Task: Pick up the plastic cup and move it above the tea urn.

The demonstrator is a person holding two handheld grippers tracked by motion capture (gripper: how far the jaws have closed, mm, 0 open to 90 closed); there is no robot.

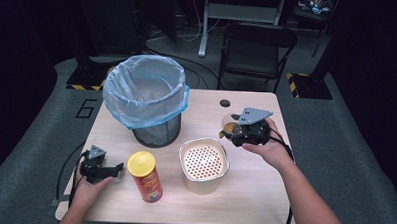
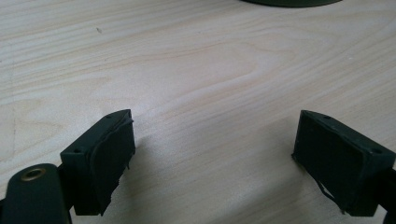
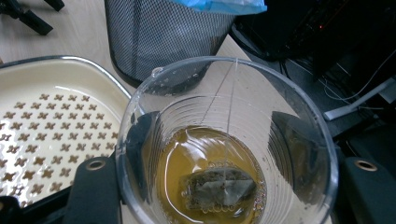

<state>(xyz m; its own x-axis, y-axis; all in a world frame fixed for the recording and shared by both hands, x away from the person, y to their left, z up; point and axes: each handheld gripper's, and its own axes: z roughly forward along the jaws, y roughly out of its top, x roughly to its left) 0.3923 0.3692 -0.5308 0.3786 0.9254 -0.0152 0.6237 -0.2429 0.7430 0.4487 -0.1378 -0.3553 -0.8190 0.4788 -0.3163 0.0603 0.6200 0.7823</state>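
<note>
Right gripper (image 1: 236, 129) clamped on clear plastic cup (image 3: 226, 140), jaws pressing its sides; amber tea and a soaked tea bag (image 3: 219, 186) at the bottom. Cup held off the table (image 1: 254, 189), just right of the cream strainer container (image 1: 203, 164), mesh bin (image 1: 149, 98) with blue liner beyond. Left gripper (image 1: 115, 168) parked low by the yellow-lidded chip can (image 1: 145, 176), jaws wide apart, nothing between. Step judged: carrying cup toward the strainer. Next likely calls for a level carry, then a slow tilt over the perforated insert.
</note>
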